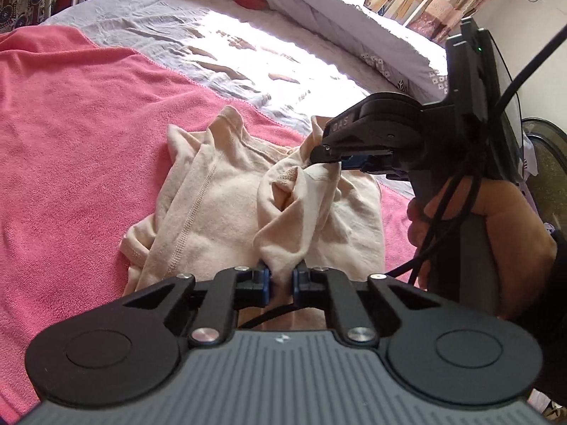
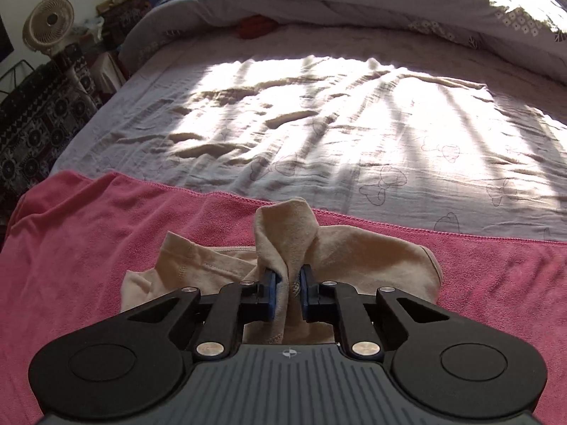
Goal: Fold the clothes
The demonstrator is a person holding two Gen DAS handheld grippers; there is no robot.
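A crumpled beige garment [image 1: 219,209] lies on a pink towel [image 1: 71,148] spread over the bed. My left gripper [image 1: 281,276] is shut on a bunched fold at the garment's near edge. My right gripper [image 1: 320,154], held by a hand at the right of the left wrist view, pinches a fold at the garment's far right. In the right wrist view the right gripper [image 2: 288,285] is shut on a raised peak of the beige garment [image 2: 372,251], whose cloth rises between the blue pads [image 2: 271,288]. The garment's near part is hidden under both grippers.
Beyond the pink towel [image 2: 88,233] stretches a wrinkled grey bedsheet [image 2: 319,124] in bright sunlight. A rolled grey duvet [image 2: 354,3] lies along the far side with a red item [image 2: 257,25] by it. A white fan [image 2: 48,23] and patterned cloth stand at the bed's left.
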